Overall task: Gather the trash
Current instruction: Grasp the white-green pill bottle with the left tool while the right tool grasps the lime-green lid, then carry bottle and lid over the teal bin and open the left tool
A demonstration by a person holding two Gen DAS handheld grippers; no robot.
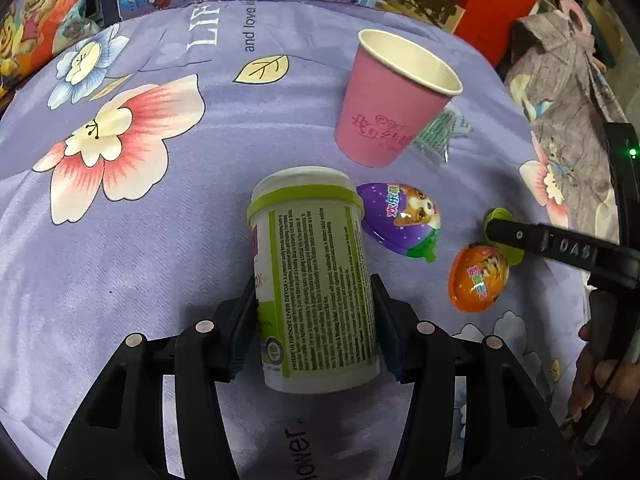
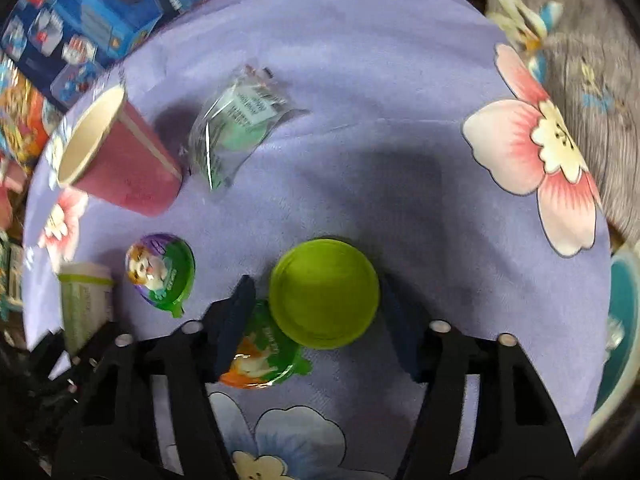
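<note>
Ahead of the left gripper point(image 1: 316, 316) to its left, the purple cloth point(image 1: 160, 248) lies bare. To its right, 2 toy eggs point(image 1: 400, 220) and the pink cup point(image 1: 396, 100) crowd the way, the right gripper point(image 1: 520, 236) beyond them.

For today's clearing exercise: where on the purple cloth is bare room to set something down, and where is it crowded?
Free: the cloth left of the white bottle, and the stretch beyond the green lid. Crowded: around the pink cup, clear packet, purple egg and orange egg.
</note>
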